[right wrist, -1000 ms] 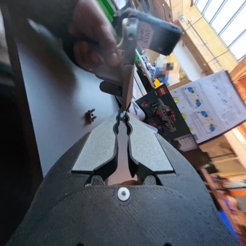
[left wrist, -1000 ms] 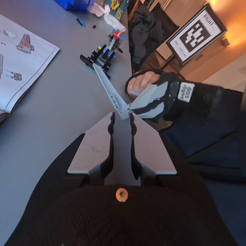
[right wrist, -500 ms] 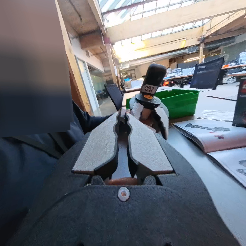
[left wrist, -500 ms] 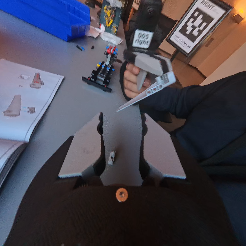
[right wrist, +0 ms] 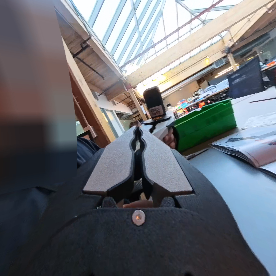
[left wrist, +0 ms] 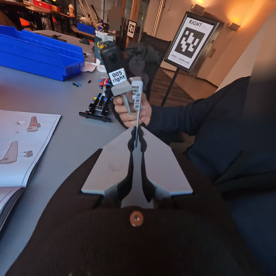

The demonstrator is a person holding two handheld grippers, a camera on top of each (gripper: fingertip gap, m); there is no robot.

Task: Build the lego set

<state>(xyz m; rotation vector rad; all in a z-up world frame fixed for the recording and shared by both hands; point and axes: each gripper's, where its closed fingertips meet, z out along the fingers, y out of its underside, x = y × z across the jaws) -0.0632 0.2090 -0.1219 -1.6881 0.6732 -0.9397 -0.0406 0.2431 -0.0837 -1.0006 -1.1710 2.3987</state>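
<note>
Left wrist view: left gripper (left wrist: 136, 133) pressed on the thin tip of one grey wing piece (left wrist: 137, 103); right gripper (left wrist: 132, 89) pinches its thick holed end, both held above the counter (left wrist: 62, 95). One half-built lego model (left wrist: 99, 104), one open booklet (left wrist: 19, 143), one blue bin (left wrist: 37, 52).

Right wrist view: right gripper (right wrist: 138, 127) nearly closed, wing piece barely visible at the tips. Only here: one green bin (right wrist: 206, 124).
</note>
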